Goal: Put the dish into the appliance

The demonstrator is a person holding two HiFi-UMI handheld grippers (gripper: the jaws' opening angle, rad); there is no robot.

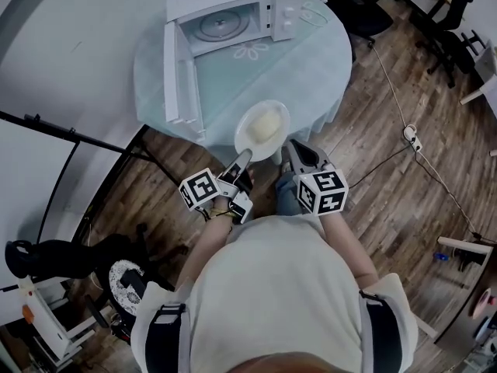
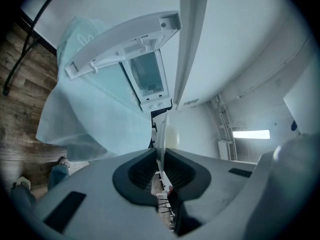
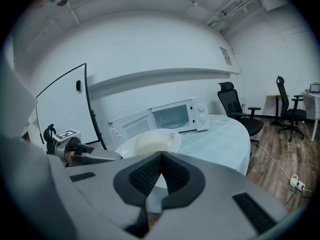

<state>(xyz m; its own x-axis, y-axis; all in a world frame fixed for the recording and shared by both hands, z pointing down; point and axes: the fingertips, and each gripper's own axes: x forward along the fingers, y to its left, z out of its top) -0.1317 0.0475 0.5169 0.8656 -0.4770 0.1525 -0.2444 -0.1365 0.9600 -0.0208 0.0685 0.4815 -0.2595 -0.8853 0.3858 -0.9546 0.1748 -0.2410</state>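
A white dish [image 1: 262, 127] with pale food hangs over the near edge of the round table [image 1: 318, 76]. My left gripper [image 1: 244, 158] is shut on its near-left rim. In the left gripper view the dish [image 2: 162, 134] stands edge-on between the closed jaws of that gripper [image 2: 161, 156]. My right gripper [image 1: 290, 148] is at the dish's near-right rim, jaws shut with nothing between them. Whether it touches the dish I cannot tell. In the right gripper view the dish [image 3: 152, 143] lies flat just beyond that gripper [image 3: 160, 156]. The white microwave [image 1: 233, 22] stands at the table's far side, its door [image 1: 175, 76] swung open to the left.
A pale blue-green cloth covers the table. Black office chairs [image 1: 353, 6] stand to the right behind it. A cable with a plug [image 1: 410, 134] lies on the wooden floor at the right. A black whiteboard stand [image 1: 78, 138] is on the left.
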